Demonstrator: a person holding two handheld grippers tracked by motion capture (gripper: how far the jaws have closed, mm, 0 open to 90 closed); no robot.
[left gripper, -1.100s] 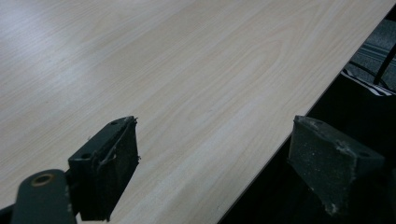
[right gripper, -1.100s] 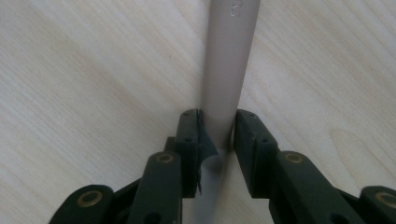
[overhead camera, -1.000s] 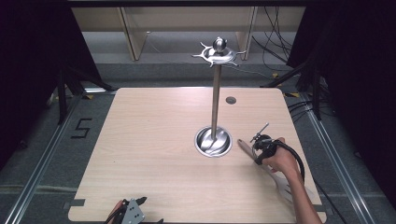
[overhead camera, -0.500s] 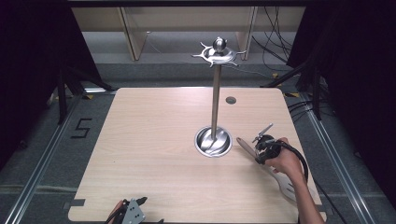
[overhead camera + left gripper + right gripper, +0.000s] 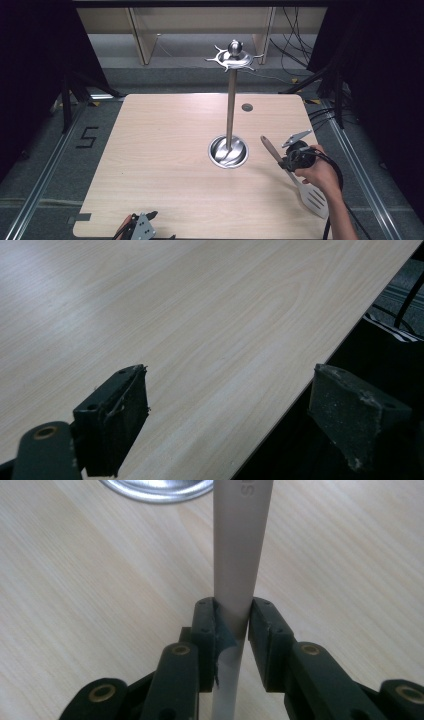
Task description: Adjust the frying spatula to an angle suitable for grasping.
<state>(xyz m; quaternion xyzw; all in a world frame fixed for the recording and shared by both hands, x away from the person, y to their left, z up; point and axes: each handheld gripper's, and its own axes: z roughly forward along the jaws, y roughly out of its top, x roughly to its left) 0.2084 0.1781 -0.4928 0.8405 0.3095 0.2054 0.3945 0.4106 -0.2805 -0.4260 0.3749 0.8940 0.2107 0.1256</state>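
While my right hand (image 5: 320, 172) closes around its tool, my right gripper (image 5: 295, 157) has both jaws pressed against the handle of a spatula (image 5: 292, 175), pinching it firmly. Seen from the right gripper view, the pale handle of the spatula (image 5: 240, 555) runs straight up from between my right gripper's (image 5: 233, 630) black jaws, and the pads (image 5: 206, 630) touch it on either side. Ahead of the jaws, past the handle's far end, sits the shiny round base of a metal stand (image 5: 157, 489) on the wooden table (image 5: 75, 580). From the high view, the brown handle end points away from my hand toward the stand (image 5: 230, 100), stopping just beside its base without touching it, while the slotted white blade lies behind the gripper, close to my wrist and near the table's edge. The stand's thin pole rises upright from the dish-shaped base to a ring of hooks with a ball on top.

My left gripper (image 5: 137, 227) rests low at the near edge of the table (image 5: 165, 150), well apart from the spatula. Its jaws stand wide apart with nothing between them: in the left gripper view, my left gripper (image 5: 250, 415) has one pad over bare wood (image 5: 200, 315) and the other hanging past the table's edge over dark floor.
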